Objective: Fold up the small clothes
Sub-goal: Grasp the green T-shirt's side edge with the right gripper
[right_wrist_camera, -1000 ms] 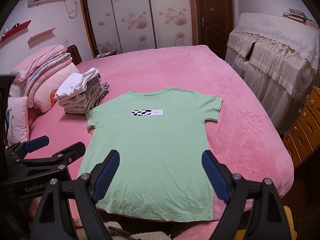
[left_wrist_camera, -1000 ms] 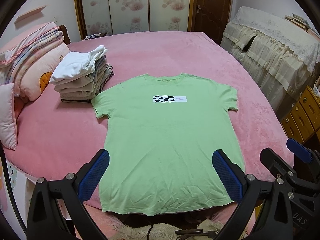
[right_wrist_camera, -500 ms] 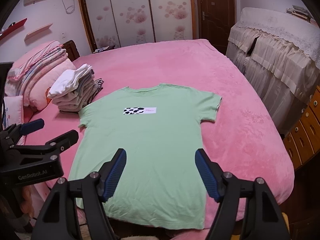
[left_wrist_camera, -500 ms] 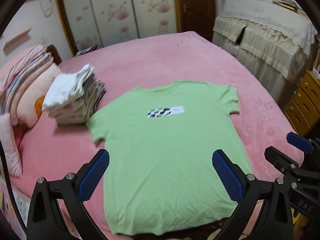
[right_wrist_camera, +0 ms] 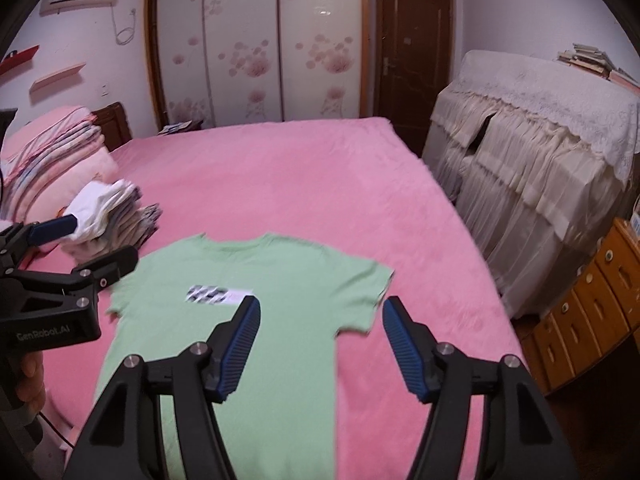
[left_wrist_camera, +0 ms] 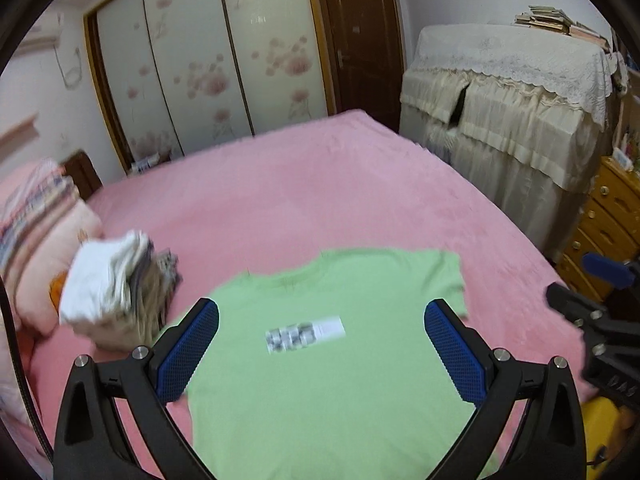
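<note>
A light green T-shirt (left_wrist_camera: 332, 360) (right_wrist_camera: 264, 308) with a small black-and-white chest label lies flat, front up, on the pink bed (left_wrist_camera: 304, 196) (right_wrist_camera: 280, 184). My left gripper (left_wrist_camera: 320, 344) hovers above the shirt's chest, jaws wide apart and nothing between them. My right gripper (right_wrist_camera: 320, 344) hangs over the shirt's right side near the right sleeve; its jaws are closing, still apart, with nothing gripped. Each gripper shows at the edge of the other's view.
A stack of folded clothes (left_wrist_camera: 120, 300) (right_wrist_camera: 112, 216) sits left of the shirt, with pillows and folded quilts (right_wrist_camera: 52, 160) behind it. A lace-covered cabinet (right_wrist_camera: 540, 160) and wooden drawers (right_wrist_camera: 592, 308) stand to the right. Wardrobe doors and a door line the far wall.
Both grippers moved forward over the shirt, from its hem toward the chest and sleeves, and rose a little. The right gripper's jaws narrowed. The shirt lies as before.
</note>
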Tool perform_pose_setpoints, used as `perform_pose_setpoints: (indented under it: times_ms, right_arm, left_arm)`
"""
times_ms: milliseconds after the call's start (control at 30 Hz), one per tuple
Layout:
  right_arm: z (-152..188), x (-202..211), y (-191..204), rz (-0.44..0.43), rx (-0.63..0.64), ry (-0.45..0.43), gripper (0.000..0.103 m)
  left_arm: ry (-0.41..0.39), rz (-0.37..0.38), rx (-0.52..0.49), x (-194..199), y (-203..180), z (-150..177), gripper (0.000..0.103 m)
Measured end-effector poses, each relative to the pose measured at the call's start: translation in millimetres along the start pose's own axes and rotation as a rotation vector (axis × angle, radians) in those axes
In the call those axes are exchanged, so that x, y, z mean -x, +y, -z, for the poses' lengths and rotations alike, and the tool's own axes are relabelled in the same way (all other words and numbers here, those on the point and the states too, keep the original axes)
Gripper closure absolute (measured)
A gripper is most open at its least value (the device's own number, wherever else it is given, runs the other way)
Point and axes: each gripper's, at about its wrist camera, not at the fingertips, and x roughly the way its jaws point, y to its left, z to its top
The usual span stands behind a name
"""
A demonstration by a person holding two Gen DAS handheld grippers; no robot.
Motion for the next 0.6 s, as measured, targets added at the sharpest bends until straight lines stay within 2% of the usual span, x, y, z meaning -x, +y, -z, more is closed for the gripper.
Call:
perform_pose_setpoints:
  times_ms: [133,267,400,600]
  right_arm:
    - [-17.2,-38.9,-23.6,0.043,-0.007,0.015,0.04]
    - [-19.8,-100.9,-52.4,0.034,-0.034,0.086,0.054]
    - [-4.3,-155.4,-76.9,-0.003,-0.095,0.152,0.057]
    - [24.6,-232.6,-103.2,-0.053,-0.199,0.257,0.057]
  left_arm:
    - [-0.004,-0.016,-0.012,-51.7,-14.9,-16.4,0.001]
    - [0.083,0.033,0.013,-119.2,-31.0,-18.0,0.001]
    - [0.15,0.062,0.042,-171.6,-48.5,0.0,0.001]
    - [0.177,0.061,0.029,-226.0,-84.5,34.6,0.001]
